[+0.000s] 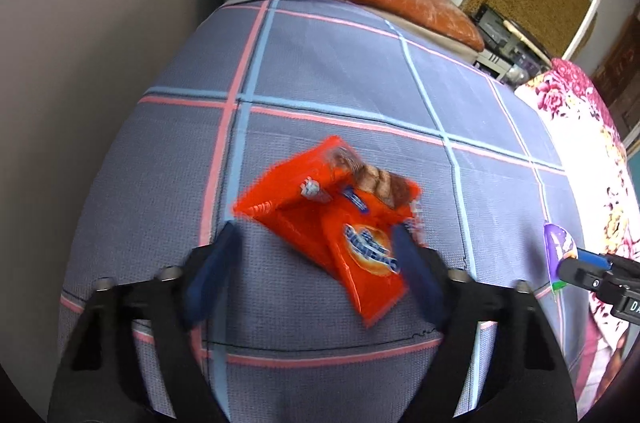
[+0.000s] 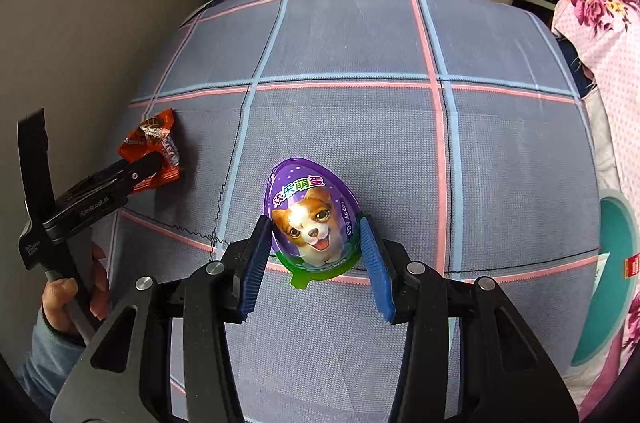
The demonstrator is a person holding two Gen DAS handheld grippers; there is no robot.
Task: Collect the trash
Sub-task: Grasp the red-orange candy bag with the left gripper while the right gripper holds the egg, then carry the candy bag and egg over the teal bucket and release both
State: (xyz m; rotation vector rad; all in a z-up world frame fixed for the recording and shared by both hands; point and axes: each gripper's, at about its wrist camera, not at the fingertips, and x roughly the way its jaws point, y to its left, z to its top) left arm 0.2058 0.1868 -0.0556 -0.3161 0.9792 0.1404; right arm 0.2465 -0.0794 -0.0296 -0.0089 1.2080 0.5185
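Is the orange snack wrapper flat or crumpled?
Crumpled: the orange snack wrapper lies on the plaid cloth creased and folded, one end bent up, between the left hand-held gripper's blue pads.

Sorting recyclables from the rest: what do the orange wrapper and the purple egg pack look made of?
Orange wrapper: thin glossy plastic film, likely; it is creased, folded and crimped at one end.
Purple egg pack: stiff moulded plastic with a shiny printed face, probably; it keeps its domed shape and has a flat green rim.
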